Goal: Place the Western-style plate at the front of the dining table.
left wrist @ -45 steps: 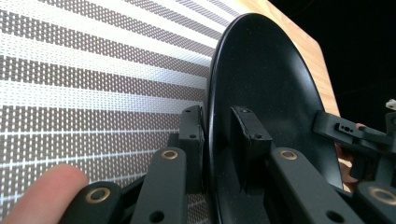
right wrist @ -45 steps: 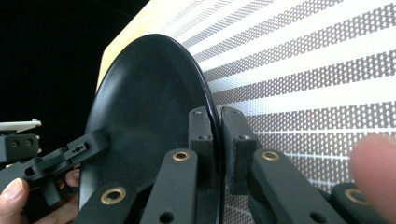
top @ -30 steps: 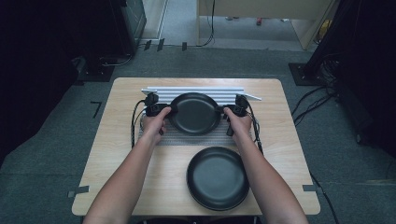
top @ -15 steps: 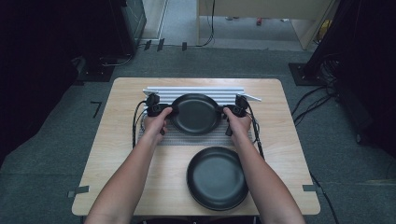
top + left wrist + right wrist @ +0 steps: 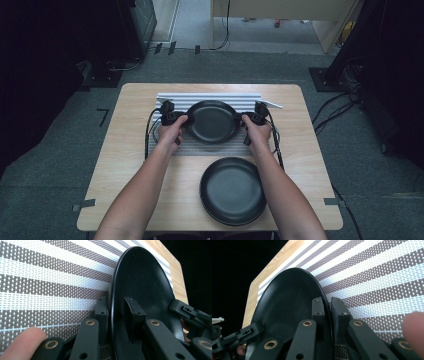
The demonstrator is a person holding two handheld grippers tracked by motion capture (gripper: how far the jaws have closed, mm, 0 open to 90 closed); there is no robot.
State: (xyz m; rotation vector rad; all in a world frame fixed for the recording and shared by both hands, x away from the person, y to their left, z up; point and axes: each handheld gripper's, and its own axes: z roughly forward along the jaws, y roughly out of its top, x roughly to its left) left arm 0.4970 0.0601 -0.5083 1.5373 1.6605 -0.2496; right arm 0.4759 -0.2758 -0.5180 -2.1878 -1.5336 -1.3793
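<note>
High view: the plate (image 5: 212, 121) sits over the striped mat (image 5: 210, 146) toward twelve o'clock on the table (image 5: 125, 150). The left claw (image 5: 184, 119) pinches its rim at nine o'clock and the right claw (image 5: 243, 119) pinches it at three o'clock, both clamped on the thin edge. Such a shallow bite on a smooth rim could slip if one hand lifts faster. The plate would then tilt and drop onto the second plate (image 5: 233, 190) at six o'clock.
</note>
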